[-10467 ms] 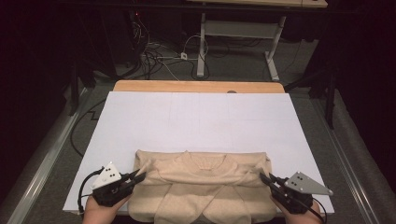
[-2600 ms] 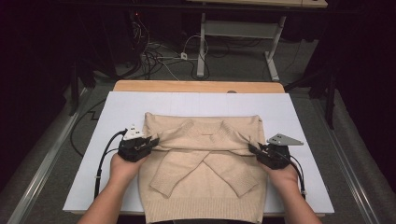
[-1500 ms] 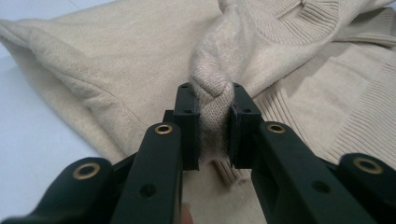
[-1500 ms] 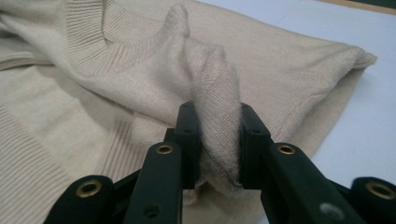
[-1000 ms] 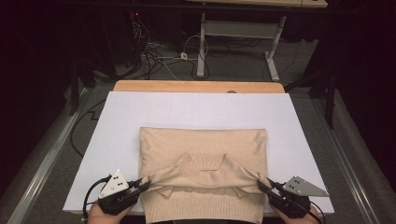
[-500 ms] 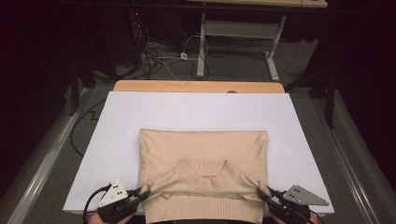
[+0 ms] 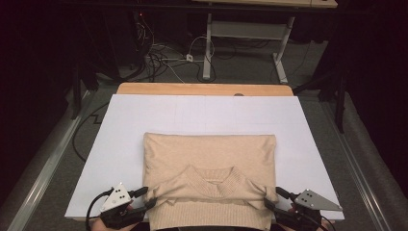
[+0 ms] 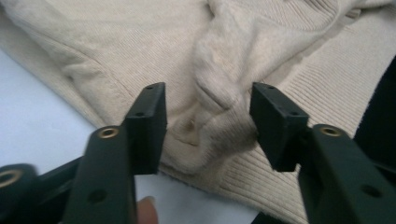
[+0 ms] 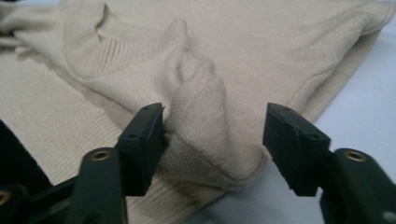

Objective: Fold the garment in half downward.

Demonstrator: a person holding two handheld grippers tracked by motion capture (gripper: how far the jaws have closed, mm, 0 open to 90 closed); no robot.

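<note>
- As the sweater [image 7: 210, 180] lies folded on the white table [image 7: 120, 125] near its front edge, its long axis runs left to right, with one shoulder corner facing each gripper.
- The left gripper [image 7: 142, 200] sits at the sweater's near left corner; its jaws have just been opening and now stand apart, the bunched fold [image 8: 212, 100] loose between them, pressed by neither pad.
- The right gripper [image 7: 272, 198] mirrors it at the near right corner; its jaws have likewise just been opening, and the folded shoulder [image 9: 201, 126] rests against one pad but is not clamped.
- Both hands are equally near, so the next move likely means drawing each gripper straight back off its corner.
- The sweater is a beige knit, neckline [image 7: 213, 174] up, ribbed hem nearest the person, its top fold neat.
</note>
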